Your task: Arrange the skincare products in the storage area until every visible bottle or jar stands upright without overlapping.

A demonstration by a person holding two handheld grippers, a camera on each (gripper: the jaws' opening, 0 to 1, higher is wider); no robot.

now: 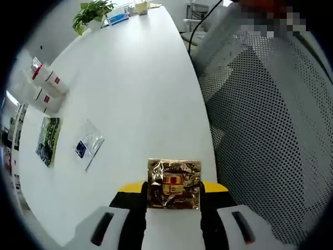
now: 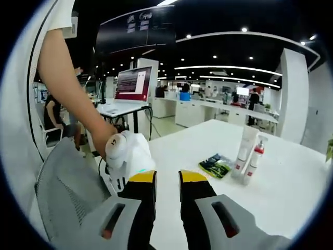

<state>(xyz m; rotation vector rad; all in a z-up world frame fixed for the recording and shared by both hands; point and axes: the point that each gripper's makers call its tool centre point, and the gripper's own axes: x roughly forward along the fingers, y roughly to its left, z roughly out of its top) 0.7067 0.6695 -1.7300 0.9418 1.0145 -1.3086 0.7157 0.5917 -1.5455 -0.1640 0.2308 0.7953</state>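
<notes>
While the left gripper (image 1: 174, 200) is reaching out low over the near edge of the white counter (image 1: 135, 88), its two yellow-tipped jaws are pressing on either side of a crinkled gold foil sachet (image 1: 174, 184), which is standing square between them with its red and gold label facing the camera. Beyond it in the left gripper view, a clear sachet with a blue label (image 1: 87, 144) is lying flat on the counter, a green and black packet (image 1: 48, 139) is lying just beyond that near the counter's far side, and a cluster of white tubes and bottles with red marks (image 1: 44, 86) is lying further along the same side. A potted plant (image 1: 92, 14) is sitting at the far end, and a grey mesh chair back (image 1: 270, 135) is rising beside the counter. In the right gripper view, the right gripper (image 2: 167, 179) is pointing across the counter (image 2: 291, 187) with its jaws slightly parted and nothing between them. A person's bare arm (image 2: 67, 83) is angling down from the upper left, its hand (image 2: 102, 136) wrapping around the white body of the other gripper (image 2: 130, 156) just left of the jaws. Farther off, a white tube (image 2: 244, 151) and a red-capped pump bottle (image 2: 255, 159) are standing upright side by side, with the green packet (image 2: 216, 165) lying flat just beside them.
</notes>
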